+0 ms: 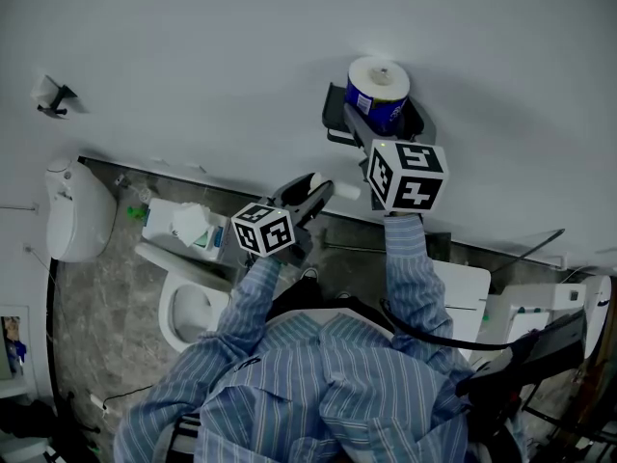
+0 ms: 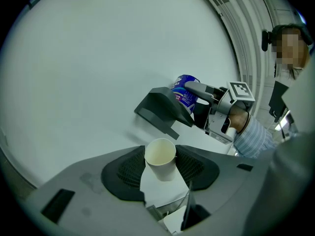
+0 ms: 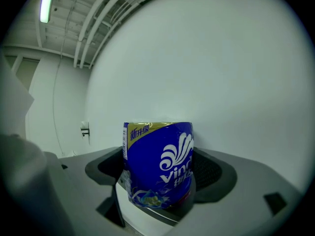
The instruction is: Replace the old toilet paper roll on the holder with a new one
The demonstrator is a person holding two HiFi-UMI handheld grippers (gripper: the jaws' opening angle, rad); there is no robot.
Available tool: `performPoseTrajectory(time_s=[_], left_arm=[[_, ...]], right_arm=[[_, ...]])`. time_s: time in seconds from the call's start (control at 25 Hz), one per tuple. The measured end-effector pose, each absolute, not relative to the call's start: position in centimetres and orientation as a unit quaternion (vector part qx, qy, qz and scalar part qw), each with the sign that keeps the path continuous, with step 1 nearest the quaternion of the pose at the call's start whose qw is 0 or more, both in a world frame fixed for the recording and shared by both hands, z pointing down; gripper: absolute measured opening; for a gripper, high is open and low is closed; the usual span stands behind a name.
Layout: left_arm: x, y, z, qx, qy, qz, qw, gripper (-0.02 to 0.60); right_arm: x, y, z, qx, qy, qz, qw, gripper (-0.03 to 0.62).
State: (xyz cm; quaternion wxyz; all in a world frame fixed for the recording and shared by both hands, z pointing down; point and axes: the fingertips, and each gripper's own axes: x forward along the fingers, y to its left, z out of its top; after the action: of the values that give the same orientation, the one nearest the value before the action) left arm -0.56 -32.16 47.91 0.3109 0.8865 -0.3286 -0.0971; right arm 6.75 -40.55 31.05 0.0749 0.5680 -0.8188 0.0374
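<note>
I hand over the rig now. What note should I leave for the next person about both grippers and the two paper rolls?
Left gripper: shut on the empty core, clear of the holder.
Right gripper: shut on the new roll, upright at the holder, blue wrapper on.
Done: the old core is off the holder.
Left: seat the new roll, probably unwrapping it first, let go, then discard the core.
Unclear: whether the new roll already rests on the holder.
</note>
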Motion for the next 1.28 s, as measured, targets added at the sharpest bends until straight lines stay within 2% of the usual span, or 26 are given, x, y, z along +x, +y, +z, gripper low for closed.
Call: performPoseTrajectory(time_s=[0.36, 0.72, 0.88, 1.28], left_arm=[[-1.8, -31.9, 48.2, 0.885, -0.332, -0.101, 0.310, 0.192], [-1.1, -31.3, 48.1, 0.890, -0.316, -0.098, 0.315, 0.192], [-0.6, -31.1, 48.2, 0.891, -0.310, -0.094, 0.317, 0.192], [0.7, -30.4, 48.3, 0.896, -0.296, -0.091, 0.318, 0.193]], right_arm=[[8.5, -38.9, 31.1, 0.557, -0.828, 0.044, 0.045, 0.410], [10.8, -36.2, 30.2, 0.554, -0.826, 0.094, -0.029, 0.410], [13.1, -34.7, 29.8, 0.557, -0.817, 0.125, -0.077, 0.410], [19.8, -31.4, 32.1, 0.594, -0.772, 0.178, -0.140, 0.410]])
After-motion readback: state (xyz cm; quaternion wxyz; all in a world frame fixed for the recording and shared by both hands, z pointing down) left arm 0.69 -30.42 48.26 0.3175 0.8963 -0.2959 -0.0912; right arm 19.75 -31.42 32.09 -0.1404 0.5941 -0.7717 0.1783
